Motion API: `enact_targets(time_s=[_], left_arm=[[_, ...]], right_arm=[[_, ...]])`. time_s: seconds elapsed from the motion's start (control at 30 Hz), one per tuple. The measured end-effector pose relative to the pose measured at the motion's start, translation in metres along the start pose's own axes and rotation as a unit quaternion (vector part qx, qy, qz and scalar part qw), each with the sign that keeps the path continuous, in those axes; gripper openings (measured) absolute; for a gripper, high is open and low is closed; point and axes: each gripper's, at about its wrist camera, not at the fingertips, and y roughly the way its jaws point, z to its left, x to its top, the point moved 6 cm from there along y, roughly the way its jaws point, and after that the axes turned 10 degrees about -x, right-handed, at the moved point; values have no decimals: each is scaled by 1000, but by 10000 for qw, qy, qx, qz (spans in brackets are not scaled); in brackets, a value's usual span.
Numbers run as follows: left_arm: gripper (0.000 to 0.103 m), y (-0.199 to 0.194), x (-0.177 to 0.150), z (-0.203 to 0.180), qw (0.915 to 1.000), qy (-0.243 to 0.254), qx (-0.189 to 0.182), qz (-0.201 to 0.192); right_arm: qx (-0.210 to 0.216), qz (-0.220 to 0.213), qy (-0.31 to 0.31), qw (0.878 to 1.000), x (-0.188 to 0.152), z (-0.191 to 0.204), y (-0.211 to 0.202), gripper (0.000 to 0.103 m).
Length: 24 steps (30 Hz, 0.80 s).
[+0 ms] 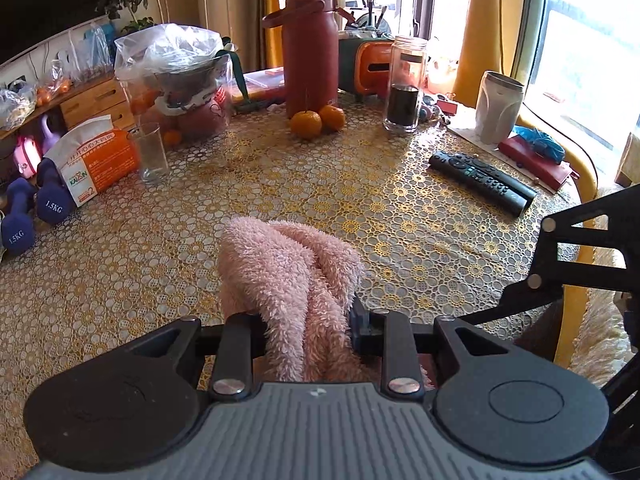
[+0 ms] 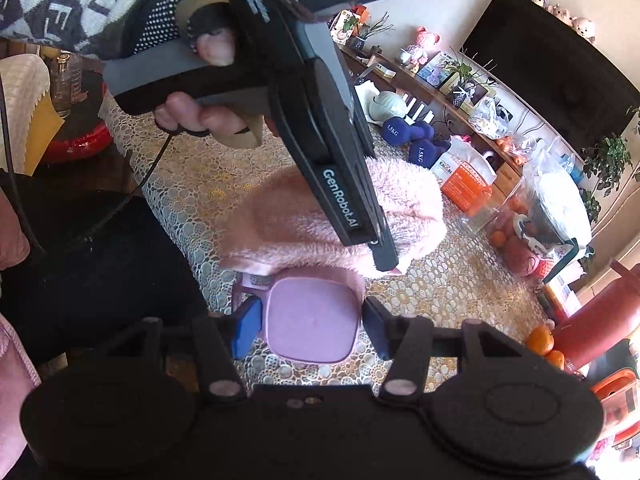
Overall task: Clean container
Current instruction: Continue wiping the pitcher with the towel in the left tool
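Bench [image 1: 400, 216] with gold lace-pattern cover. Landmark: red flask [image 1: 308, 52], upright at far centre. Two oranges [image 1: 317, 120] touching each other just in front of the flask. Glass jar [image 1: 405, 84] with dark contents right of the flask; white tumbler [image 1: 498, 107] farther right. Remote [image 1: 482, 181] right of and nearer than the flask. Empty glass [image 1: 151, 153] left of the flask, orange-white box [image 1: 94, 160] beyond it, bagged bowl [image 1: 176, 76] behind the glass. Blue dumbbells [image 1: 34, 210] far left. Pink container [image 2: 310, 316] at near edge.
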Motion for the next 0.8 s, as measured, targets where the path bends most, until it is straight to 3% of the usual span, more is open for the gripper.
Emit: enact_targets(time_s=[0.43, 0.6, 0.8], left_arm=[[27, 11, -13, 45, 9988, -404, 285, 70], [27, -17, -8, 40, 9980, -481, 297, -264], [27, -61, 0, 11, 9964, -356, 55, -763]], right_arm=[[66, 14, 250, 9997, -4, -9, 0, 54], [98, 40, 447, 9989, -4, -13, 2, 54], [71, 65, 492, 9987, -2, -13, 5, 54]])
